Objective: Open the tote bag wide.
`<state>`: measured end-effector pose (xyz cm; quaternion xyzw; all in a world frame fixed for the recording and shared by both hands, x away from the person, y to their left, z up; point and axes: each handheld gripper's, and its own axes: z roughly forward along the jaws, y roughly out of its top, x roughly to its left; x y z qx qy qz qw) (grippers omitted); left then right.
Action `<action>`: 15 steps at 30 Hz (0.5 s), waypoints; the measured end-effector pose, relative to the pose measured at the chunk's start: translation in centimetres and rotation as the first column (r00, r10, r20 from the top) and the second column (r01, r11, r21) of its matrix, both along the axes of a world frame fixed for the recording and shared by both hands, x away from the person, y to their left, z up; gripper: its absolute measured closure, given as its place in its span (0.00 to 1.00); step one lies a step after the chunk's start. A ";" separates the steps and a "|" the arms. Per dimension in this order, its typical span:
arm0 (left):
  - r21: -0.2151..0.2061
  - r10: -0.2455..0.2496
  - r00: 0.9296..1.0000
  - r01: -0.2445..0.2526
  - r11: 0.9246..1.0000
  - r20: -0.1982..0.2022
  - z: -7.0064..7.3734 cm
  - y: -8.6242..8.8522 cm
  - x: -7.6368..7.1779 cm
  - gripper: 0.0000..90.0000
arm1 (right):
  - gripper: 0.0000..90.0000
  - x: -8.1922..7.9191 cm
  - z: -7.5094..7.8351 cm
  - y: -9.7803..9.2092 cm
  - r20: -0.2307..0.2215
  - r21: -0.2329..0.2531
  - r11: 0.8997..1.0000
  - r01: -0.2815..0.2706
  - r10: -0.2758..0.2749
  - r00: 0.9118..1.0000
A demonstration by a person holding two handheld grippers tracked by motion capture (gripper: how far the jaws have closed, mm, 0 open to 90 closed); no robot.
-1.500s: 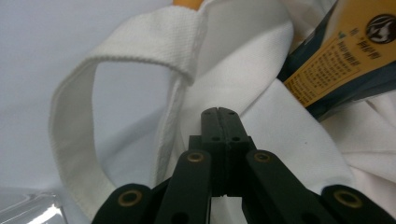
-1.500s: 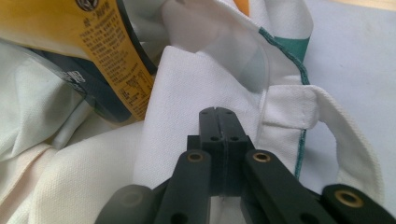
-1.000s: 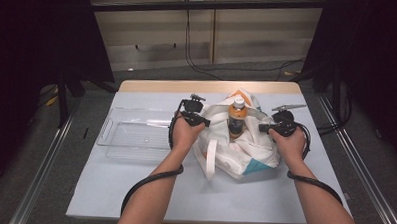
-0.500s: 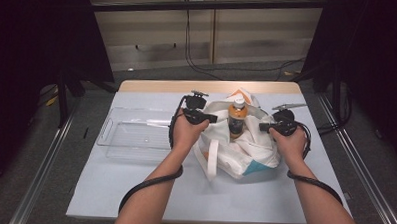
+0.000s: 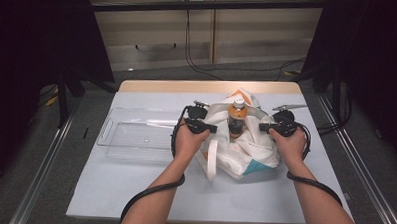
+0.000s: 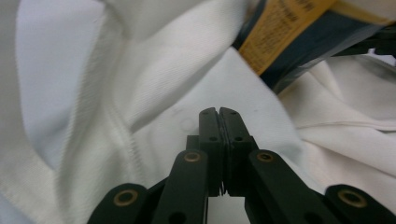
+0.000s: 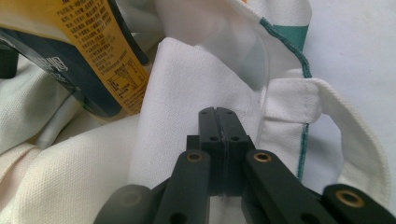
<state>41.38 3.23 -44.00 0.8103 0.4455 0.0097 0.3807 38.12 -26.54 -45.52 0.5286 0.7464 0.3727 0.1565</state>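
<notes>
A white cloth bag (image 5: 245, 154) with teal trim lies right of the table's middle. A bottle (image 5: 237, 119) with an orange label and white cap stands upright in its mouth. My left gripper (image 5: 215, 128) is at the bag's left rim and my right gripper (image 5: 262, 127) at its right rim, with the bottle between them. In the left gripper view my jaws (image 6: 218, 111) are shut against white cloth (image 6: 154, 79), the bottle's label (image 6: 289, 37) beyond them. My right gripper (image 7: 218, 111) is shut on a fold of the bag (image 7: 196, 79) beside the bottle (image 7: 93, 51).
A clear plastic tray (image 5: 135, 136) sits empty to the left of the bag, close to my left hand. A white strap (image 5: 211, 160) of the bag trails toward the front edge. The pale table top (image 5: 133, 190) runs open in front of the bag.
My left gripper has shifted slightly right and down, closer to the bottle. The bag's rim sits a little lower around the bottle. The right gripper has barely moved.
</notes>
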 end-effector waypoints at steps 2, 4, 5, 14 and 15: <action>0.015 0.006 1.000 -0.006 1.000 -0.010 -0.5 0.4 0.1 1.00 | 1.00 -0.1 0.0 0.0 0.006 0.000 1.000 -0.001 0.001 1.000; 0.017 0.014 1.000 -0.013 1.000 -0.016 -0.8 0.5 0.1 1.00 | 1.00 -0.1 0.0 0.0 0.008 -0.006 1.000 -0.005 0.005 1.000; 0.022 0.004 1.000 -0.004 1.000 -0.024 -1.1 0.6 0.1 1.00 | 0.99 -0.1 0.0 0.1 0.009 -0.005 1.000 -0.005 0.005 1.000; 0.003 0.014 1.000 -0.014 1.000 -0.010 -0.7 0.6 0.0 1.00 | 0.97 -0.7 1.2 0.0 0.040 0.019 0.999 -0.028 0.027 0.999; -0.006 0.013 1.000 -0.013 1.000 -0.004 -0.4 0.6 -0.1 1.00 | 0.98 -0.9 1.4 0.0 0.044 0.024 0.999 -0.034 0.033 0.999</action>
